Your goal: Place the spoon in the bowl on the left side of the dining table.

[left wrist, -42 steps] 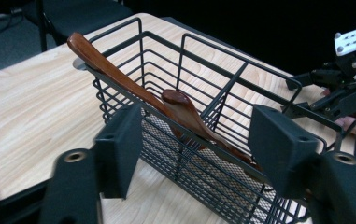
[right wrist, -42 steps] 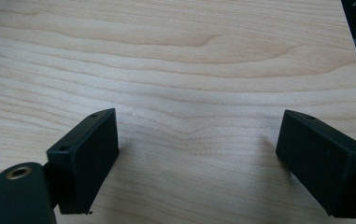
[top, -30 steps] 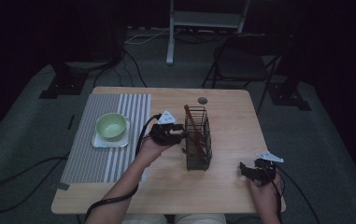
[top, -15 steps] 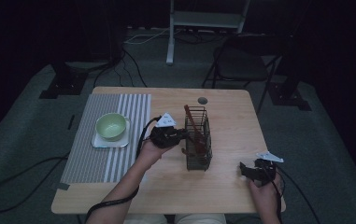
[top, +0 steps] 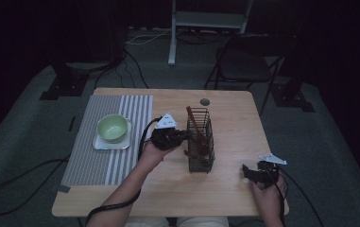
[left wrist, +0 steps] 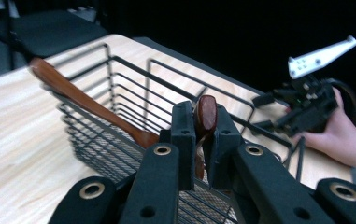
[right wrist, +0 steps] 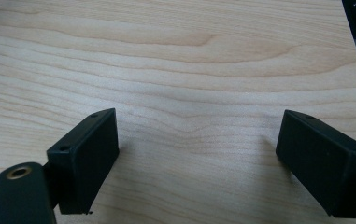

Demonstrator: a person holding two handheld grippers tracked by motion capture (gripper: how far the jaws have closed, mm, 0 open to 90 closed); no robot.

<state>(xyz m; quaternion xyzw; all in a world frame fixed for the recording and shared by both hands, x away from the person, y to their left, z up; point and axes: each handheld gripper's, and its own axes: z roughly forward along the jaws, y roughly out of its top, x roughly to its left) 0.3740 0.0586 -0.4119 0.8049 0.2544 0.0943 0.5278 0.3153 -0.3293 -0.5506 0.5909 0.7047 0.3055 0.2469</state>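
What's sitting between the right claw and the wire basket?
Nothing: in the high view, bare tabletop separates the right claw from the wire basket.

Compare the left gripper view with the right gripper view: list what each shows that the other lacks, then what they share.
Left gripper view alone: the left gripper shut on a wooden handle, a wire basket holding a spoon, and the right gripper in a hand farther off. Right gripper view alone: that gripper's jaws spread wide, nothing between them. Both: the table.
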